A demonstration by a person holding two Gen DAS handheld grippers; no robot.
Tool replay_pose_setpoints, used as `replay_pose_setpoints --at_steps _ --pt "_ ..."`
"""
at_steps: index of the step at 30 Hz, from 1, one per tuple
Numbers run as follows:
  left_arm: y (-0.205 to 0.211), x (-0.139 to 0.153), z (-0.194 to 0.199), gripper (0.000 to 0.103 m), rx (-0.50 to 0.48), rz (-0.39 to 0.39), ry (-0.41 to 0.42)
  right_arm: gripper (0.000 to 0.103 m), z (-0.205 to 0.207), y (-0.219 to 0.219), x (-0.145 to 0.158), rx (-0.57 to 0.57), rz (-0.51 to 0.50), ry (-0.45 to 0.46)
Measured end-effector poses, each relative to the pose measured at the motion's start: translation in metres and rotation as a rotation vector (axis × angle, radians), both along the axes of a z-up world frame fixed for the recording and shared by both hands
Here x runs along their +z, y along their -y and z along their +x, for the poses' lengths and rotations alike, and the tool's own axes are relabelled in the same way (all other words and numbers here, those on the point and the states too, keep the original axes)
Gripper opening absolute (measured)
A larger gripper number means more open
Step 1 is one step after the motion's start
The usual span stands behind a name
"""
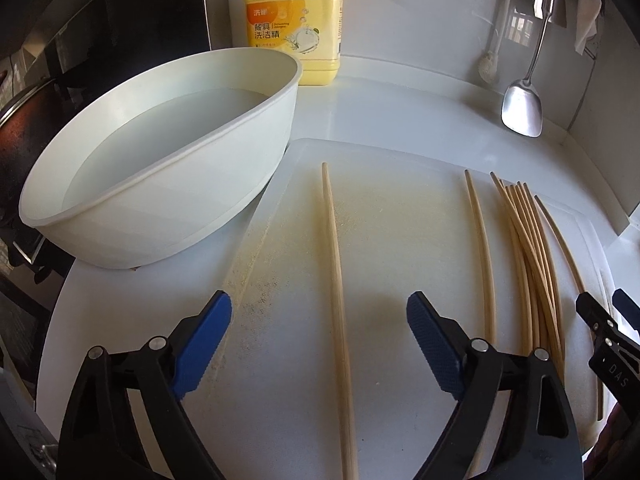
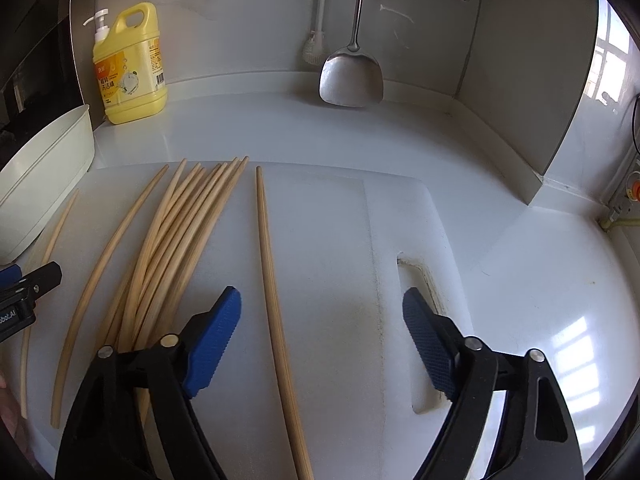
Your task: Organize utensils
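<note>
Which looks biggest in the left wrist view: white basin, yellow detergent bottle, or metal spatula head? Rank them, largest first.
1. white basin, by far the largest in view, though it is also nearest the camera.
2. yellow detergent bottle, partly cut off at the top.
3. metal spatula head, clearly smallest.

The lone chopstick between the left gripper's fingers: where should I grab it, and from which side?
Probably the thicker near half of the lone chopstick, from straight above. It lies flat on the cutting board, lengthwise between the open left gripper fingers, clear of the bundle.
</note>
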State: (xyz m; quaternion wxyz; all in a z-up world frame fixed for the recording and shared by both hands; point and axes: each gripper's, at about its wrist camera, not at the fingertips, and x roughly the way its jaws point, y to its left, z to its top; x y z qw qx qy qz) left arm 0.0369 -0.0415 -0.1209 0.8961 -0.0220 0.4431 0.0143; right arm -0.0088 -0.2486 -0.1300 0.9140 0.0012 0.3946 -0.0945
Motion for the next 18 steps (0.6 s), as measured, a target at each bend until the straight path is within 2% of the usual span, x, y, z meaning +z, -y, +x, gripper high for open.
replay_pose_setpoints --at_steps 1,4,6,10,12,14,16,17,18 --pt "0.001 0.001 0.001 0.08 -0.009 0.003 0.002 0.065 0.001 0.0 0.0 0.001 0.006 0.0" --pt "0.004 0.002 0.002 0.074 -0.022 0.001 0.005 0.064 0.004 -0.001 0.001 0.011 0.002 -0.001" --pt "0.007 0.003 0.001 0.069 -0.032 0.003 0.009 0.06 0.005 -0.005 0.002 0.027 -0.012 0.0" --pt "0.013 0.005 -0.001 0.055 -0.046 0.006 0.011 0.044 0.005 -0.015 0.002 0.07 -0.052 -0.001" --pt "0.018 0.006 -0.002 0.044 -0.056 0.011 0.012 0.037 0.005 -0.022 0.002 0.091 -0.085 -0.006" --pt "0.022 0.006 -0.004 0.027 -0.066 0.017 0.017 0.025 0.005 -0.028 0.002 0.113 -0.097 -0.008" --pt "0.025 0.007 -0.005 0.018 -0.073 0.019 0.02 0.017 0.005 -0.031 0.002 0.128 -0.094 -0.013" --pt "0.026 0.007 -0.006 0.01 -0.073 0.017 0.02 0.012 0.006 -0.032 0.001 0.138 -0.085 -0.015" --pt "0.026 0.007 -0.006 0.008 -0.073 0.015 0.018 0.012 0.006 -0.032 0.001 0.139 -0.086 -0.015"
